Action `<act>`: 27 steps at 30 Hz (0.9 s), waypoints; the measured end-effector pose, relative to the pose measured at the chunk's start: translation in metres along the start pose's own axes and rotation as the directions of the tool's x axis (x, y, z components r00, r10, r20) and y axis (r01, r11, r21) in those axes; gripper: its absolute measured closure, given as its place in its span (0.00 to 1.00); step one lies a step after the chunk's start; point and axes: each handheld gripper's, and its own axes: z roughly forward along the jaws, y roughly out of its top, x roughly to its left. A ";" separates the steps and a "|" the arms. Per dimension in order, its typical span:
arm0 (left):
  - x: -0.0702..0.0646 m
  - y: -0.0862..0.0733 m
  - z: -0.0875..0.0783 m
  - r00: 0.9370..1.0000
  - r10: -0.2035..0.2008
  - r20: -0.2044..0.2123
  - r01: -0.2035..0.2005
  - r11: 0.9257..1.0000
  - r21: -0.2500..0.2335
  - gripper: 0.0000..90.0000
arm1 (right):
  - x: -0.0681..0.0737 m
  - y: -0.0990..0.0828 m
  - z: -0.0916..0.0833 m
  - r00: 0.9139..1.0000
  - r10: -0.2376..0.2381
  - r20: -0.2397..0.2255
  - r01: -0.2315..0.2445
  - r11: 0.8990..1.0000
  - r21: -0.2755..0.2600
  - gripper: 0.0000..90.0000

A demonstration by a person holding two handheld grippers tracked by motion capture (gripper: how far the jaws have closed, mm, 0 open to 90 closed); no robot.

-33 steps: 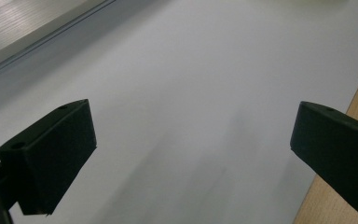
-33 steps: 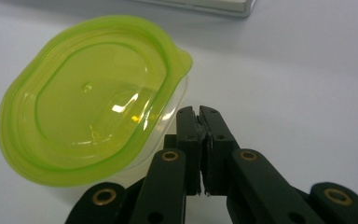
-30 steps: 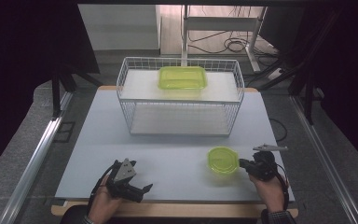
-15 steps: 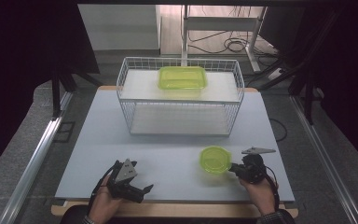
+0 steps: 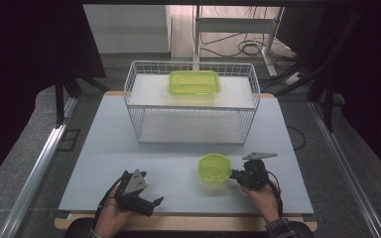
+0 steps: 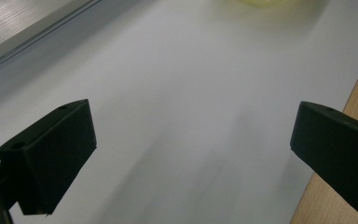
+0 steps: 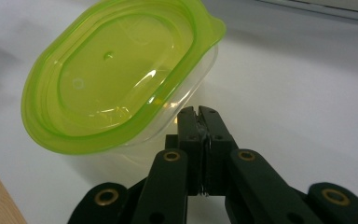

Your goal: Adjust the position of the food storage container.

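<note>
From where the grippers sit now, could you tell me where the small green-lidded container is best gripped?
Probably at the lid's tab, the one part jutting past the rim of the small container. It points toward the right gripper, so that side seems best. The right gripper's jaws are shut beside the clear wall and would have to open first.

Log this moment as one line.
right tongs: shut, at round container rim | left tongs: open, idle | table

Pale grey table with wooden edge, dark surroundings on both sides, grey carpeted floor, metal rail at left, white desk frame beyond, loose cables on lit floor behind.
</note>
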 end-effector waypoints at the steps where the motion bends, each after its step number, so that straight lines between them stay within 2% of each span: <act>1: 0.000 0.000 0.000 1.000 -0.002 0.000 0.002 1.000 0.000 0.00 | 0.001 0.002 0.002 1.000 -0.003 -0.007 0.003 1.000 0.001 0.98; 9: 0.000 0.000 0.000 1.000 -0.008 0.000 0.008 1.000 -0.005 0.00 | 0.010 0.020 0.026 0.998 -0.024 -0.062 0.025 1.000 0.017 0.98; 17: 0.002 -0.001 -0.001 1.000 -0.016 0.002 0.016 1.000 -0.013 0.00 | 0.016 0.032 0.045 0.996 -0.047 -0.078 0.050 0.998 0.041 0.98; 22: 0.002 -0.001 -0.002 1.000 -0.014 0.001 0.014 1.000 -0.012 0.00 | 0.013 0.030 0.043 0.997 -0.049 -0.059 0.052 0.998 0.042 0.96; 24: 0.002 -0.001 -0.002 1.000 -0.014 0.001 0.014 1.000 -0.011 0.00 | 0.011 0.029 0.038 0.998 -0.054 -0.041 0.055 0.998 0.032 0.90; 25: 0.002 -0.001 -0.002 1.000 -0.014 0.001 0.014 1.000 -0.011 0.00 | 0.009 0.028 0.031 0.998 -0.065 -0.023 0.066 0.998 0.022 0.81; 27: 0.002 -0.001 -0.002 1.000 -0.015 0.002 0.015 1.000 -0.011 0.00 | 0.007 0.027 0.028 0.998 -0.067 -0.015 0.067 0.998 0.017 0.78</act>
